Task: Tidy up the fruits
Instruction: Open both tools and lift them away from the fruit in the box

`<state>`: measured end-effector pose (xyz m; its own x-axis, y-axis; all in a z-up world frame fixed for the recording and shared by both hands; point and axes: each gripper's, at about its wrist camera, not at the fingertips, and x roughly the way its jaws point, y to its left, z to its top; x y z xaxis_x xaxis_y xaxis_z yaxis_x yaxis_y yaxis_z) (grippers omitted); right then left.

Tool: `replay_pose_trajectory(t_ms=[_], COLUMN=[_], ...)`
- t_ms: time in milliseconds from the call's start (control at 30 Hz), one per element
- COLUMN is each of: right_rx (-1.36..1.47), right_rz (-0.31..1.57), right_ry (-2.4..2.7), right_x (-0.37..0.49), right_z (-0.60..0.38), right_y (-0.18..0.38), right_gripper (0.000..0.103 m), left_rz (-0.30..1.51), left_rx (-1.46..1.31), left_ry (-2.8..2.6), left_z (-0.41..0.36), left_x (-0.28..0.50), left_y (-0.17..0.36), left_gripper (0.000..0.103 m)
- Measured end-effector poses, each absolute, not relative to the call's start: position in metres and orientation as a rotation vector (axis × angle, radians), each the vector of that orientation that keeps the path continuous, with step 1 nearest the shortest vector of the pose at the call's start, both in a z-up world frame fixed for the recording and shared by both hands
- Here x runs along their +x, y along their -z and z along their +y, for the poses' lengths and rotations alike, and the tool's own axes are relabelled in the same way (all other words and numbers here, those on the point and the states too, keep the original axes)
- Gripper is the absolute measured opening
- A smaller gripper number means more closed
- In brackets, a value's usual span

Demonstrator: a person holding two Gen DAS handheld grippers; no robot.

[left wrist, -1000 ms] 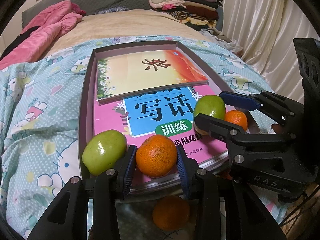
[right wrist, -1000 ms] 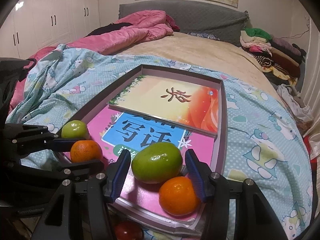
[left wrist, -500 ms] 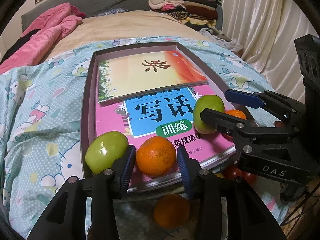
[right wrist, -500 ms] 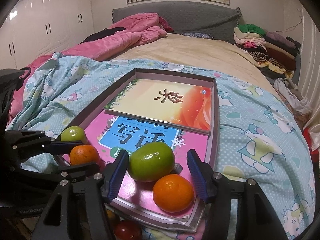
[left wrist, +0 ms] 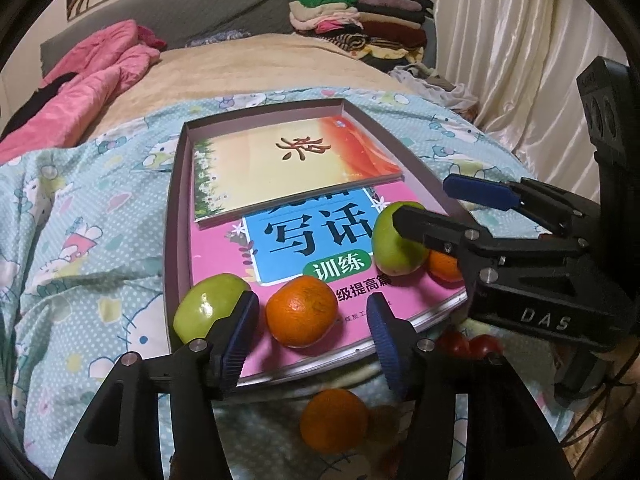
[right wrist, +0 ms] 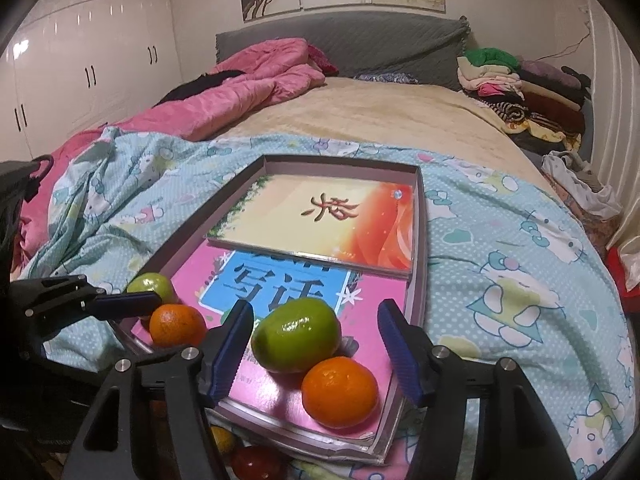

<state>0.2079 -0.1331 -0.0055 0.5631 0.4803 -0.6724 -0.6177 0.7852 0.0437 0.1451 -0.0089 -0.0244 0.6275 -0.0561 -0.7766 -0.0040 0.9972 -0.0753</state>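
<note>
A shallow box tray (left wrist: 176, 216) on the bed holds two books. On the pink book (left wrist: 216, 256) lie two green fruits and two oranges. My left gripper (left wrist: 308, 332) is open around an orange (left wrist: 301, 311), not touching it; a green fruit (left wrist: 206, 307) sits left of its left finger. My right gripper (right wrist: 316, 354) is open around the other green fruit (right wrist: 296, 334), with an orange (right wrist: 340, 392) just in front of it. The right gripper also shows in the left wrist view (left wrist: 440, 208).
Below the tray's near edge lie another orange (left wrist: 334, 420) and red fruits (left wrist: 468, 344) on the blue patterned sheet (left wrist: 80, 240). A pink quilt (right wrist: 240, 92) and folded clothes (right wrist: 512, 80) lie at the back. Curtains (left wrist: 520, 60) hang on the right.
Both grippers opened wider and pulled back a little from the tray. The orange sits free between the left fingers. The fruits stayed where they were.
</note>
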Motion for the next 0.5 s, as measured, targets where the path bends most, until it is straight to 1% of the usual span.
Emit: replay_pose_trajectory(t_ms=[67, 167, 233, 367, 433, 467, 500], right_rx=[-0.187, -0.152, -0.132, -0.098, -0.089, -0.086, -0.082], right_rz=[0.719, 0.715, 0.705, 0.698, 0.695, 0.69, 0.688], right_ry=[-0.65, -0.652, -0.652, -0.65, -0.643, -0.639, -0.635], right_x=[0.209, 0.21, 0.21, 0.211, 0.211, 0.211, 0.211], right_z=[-0.135, -0.139, -0.141, -0.145, -0.147, -0.148, -0.149], right_y=[0.004, 0.001, -0.001, -0.005, -0.006, -0.007, -0.008], right_gripper=[0.065, 0.07, 0.071, 0.078, 0.079, 0.079, 0.081], left_rz=[0.887, 0.855, 0.835, 0.807, 0.8, 0.794, 0.788], left_rx=[-0.077, -0.083, -0.095, -0.144, -0.158, -0.161, -0.165], left_ry=[0.03, 0.017, 0.013, 0.006, -0.005, -0.013, -0.019], left_z=[-0.008, -0.006, -0.003, 0.007, 0.011, 0.013, 0.014], left_x=[0.144, 0.141, 0.14, 0.138, 0.137, 0.136, 0.135], left_y=[0.023, 0.017, 0.013, 0.006, 0.003, 0.002, 0.001], left_gripper=[0.059, 0.061, 0.061, 0.062, 0.065, 0.071, 0.076])
